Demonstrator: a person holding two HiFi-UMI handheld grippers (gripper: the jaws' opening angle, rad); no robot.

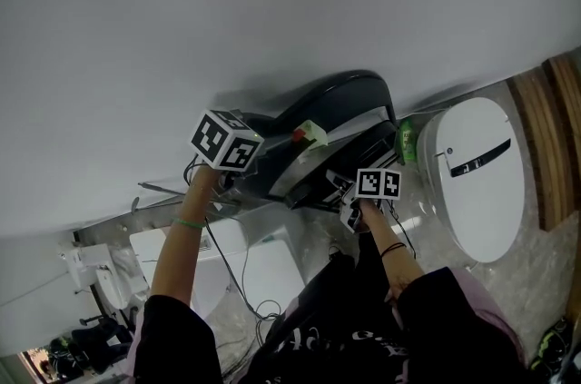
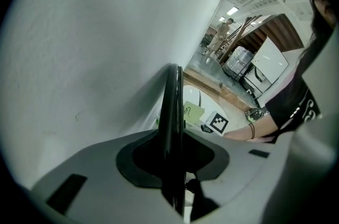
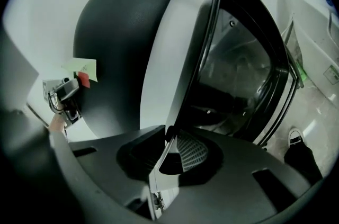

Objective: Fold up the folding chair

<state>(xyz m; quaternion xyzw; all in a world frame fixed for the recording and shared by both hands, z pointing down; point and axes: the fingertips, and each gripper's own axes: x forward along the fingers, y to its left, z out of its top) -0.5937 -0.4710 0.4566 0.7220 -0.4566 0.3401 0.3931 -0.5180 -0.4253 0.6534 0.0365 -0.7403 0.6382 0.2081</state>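
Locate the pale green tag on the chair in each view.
Head view: tag at centre, on the chair, between the two marker cubes.
Left gripper view: tag just right of the chair's dark edge, left of a marker cube.
Right gripper view: tag at far left on the chair's rounded dark backrest, above a red patch.
Shared landmark: the dark chair.
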